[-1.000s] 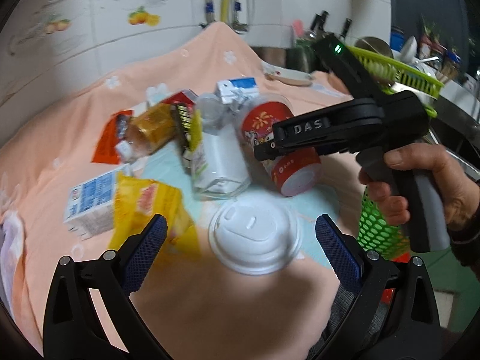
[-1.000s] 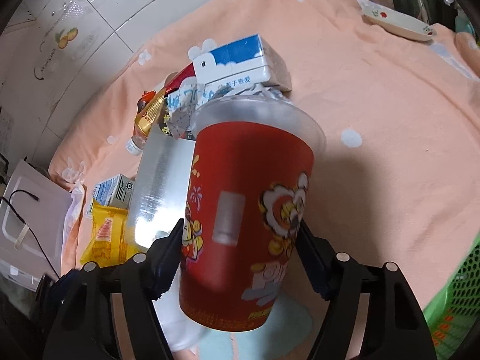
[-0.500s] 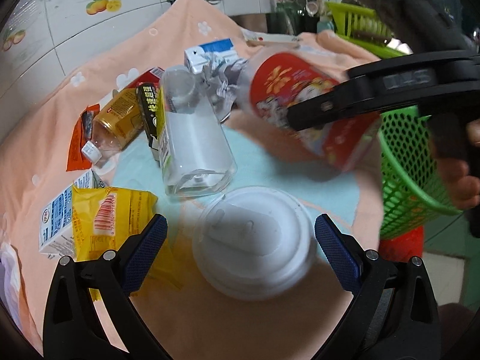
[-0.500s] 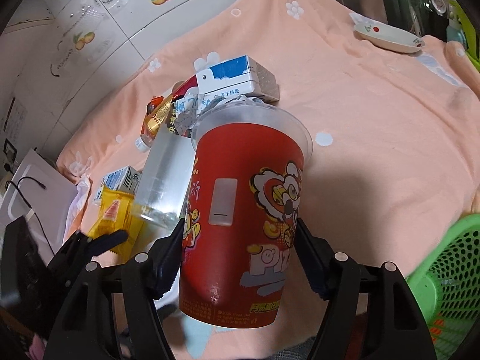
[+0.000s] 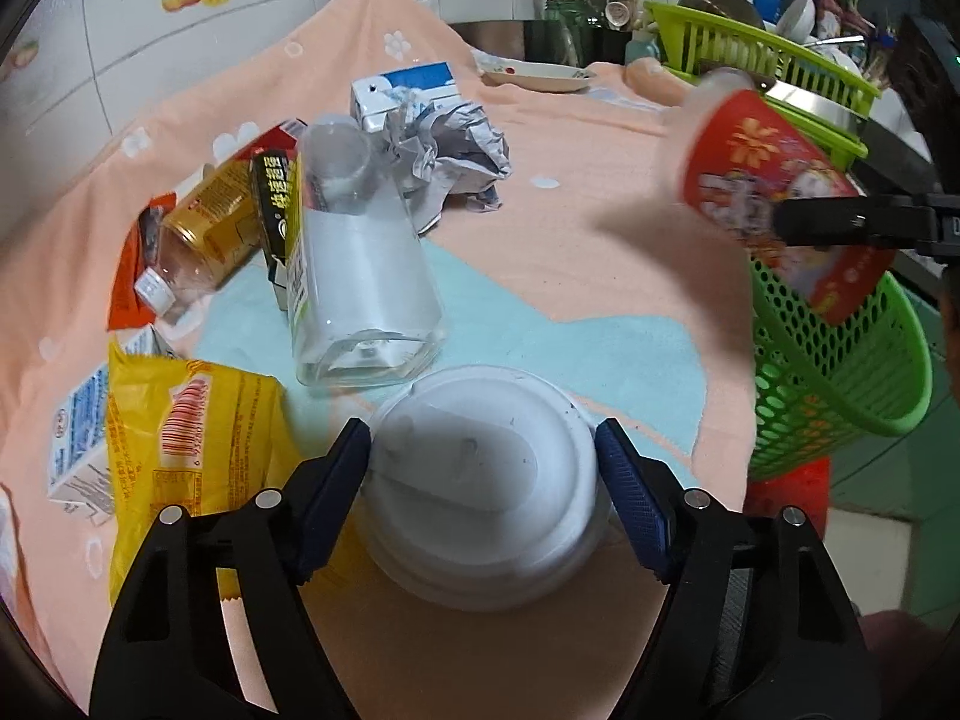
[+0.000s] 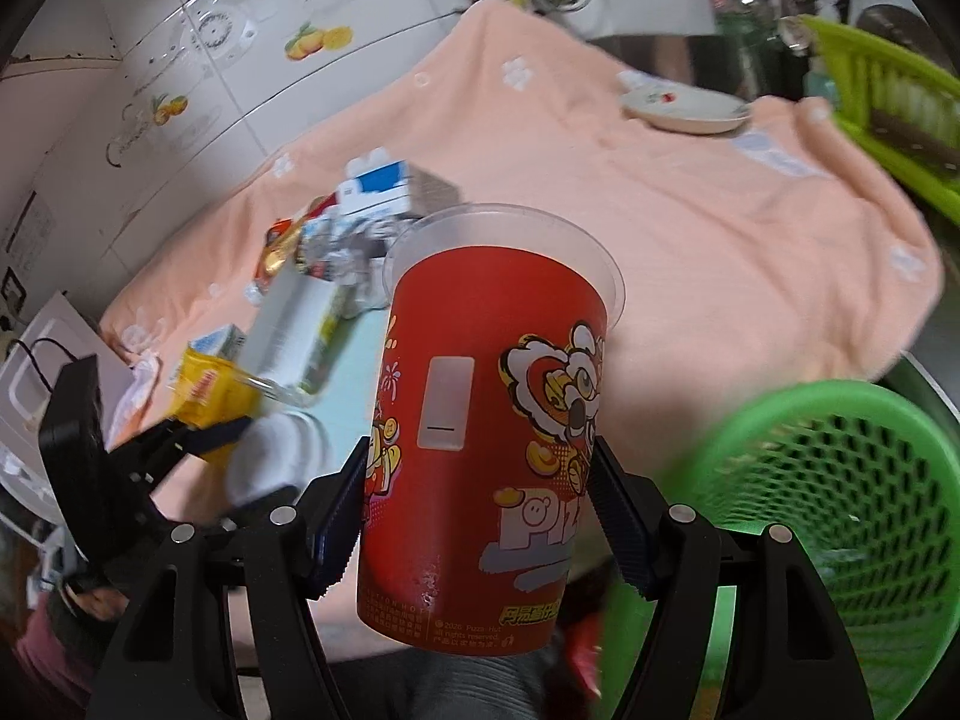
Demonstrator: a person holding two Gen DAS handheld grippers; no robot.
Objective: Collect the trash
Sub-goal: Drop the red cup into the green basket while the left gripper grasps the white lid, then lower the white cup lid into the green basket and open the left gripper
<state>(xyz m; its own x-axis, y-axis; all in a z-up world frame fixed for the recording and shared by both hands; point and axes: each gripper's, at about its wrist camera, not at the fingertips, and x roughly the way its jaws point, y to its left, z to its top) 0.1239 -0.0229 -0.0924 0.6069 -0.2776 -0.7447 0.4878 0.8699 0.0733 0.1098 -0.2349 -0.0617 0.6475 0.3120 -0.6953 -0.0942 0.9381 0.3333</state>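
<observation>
A white plastic lid (image 5: 474,516) lies on the peach cloth at the near edge. My left gripper (image 5: 482,444) is around it, jaws closing, and both blue pads touch its rim. A red printed paper cup (image 6: 498,360) stands upright in my right gripper (image 6: 477,468), which is shut on its lower half. In the left wrist view the red cup (image 5: 768,180) hangs tilted above the rim of the green mesh basket (image 5: 840,360). The basket (image 6: 840,480) sits low at the right of the cup.
More trash lies on the cloth: a clear bottle (image 5: 360,276), a yellow wrapper (image 5: 192,426), crumpled paper (image 5: 450,150), a blue-white carton (image 5: 402,90), a golden bottle (image 5: 210,222). A plate (image 5: 534,72) and a green dish rack (image 5: 768,60) stand behind.
My left jaws have come in from wide open onto the white lid. My right gripper has carried the red cup off the pile, rightward to above the green basket.
</observation>
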